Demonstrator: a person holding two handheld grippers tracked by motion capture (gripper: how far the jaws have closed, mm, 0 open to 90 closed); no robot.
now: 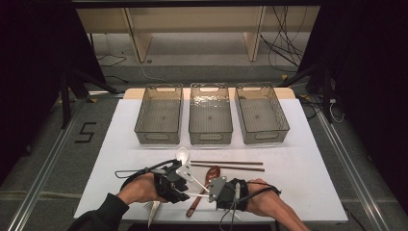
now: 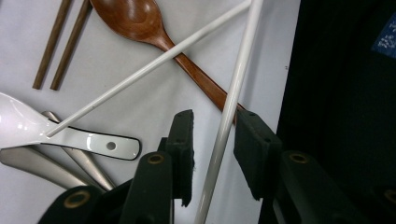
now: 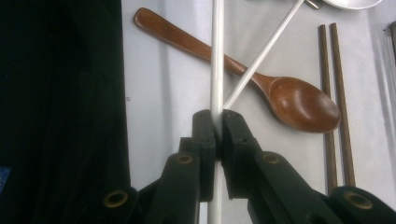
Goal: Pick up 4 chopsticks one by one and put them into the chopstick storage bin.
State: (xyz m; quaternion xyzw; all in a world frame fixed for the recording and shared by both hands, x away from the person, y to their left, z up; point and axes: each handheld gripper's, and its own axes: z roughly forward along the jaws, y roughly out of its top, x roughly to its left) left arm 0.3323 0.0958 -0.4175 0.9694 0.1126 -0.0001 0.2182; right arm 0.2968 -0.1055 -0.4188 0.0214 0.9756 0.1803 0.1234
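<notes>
Fingers of the right gripper (image 3: 218, 122) pinch one white chopstick (image 3: 216, 56); the left gripper (image 2: 214, 135) straddles it, spread, not yet gripping. Its mate (image 2: 149, 67) lies across the wooden spoon (image 2: 140, 21) on the counter (image 1: 298, 178). All three bins (image 1: 210, 113) look empty, so sorting seems barely begun.

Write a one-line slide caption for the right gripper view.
Right gripper clamps a white chopstick above a wooden spoon.

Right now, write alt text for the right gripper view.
The right tool is clamped on a white chopstick that runs straight up the picture. A second white chopstick crosses the brown wooden spoon lying on the white table, with two brown chopsticks at the right.
</notes>
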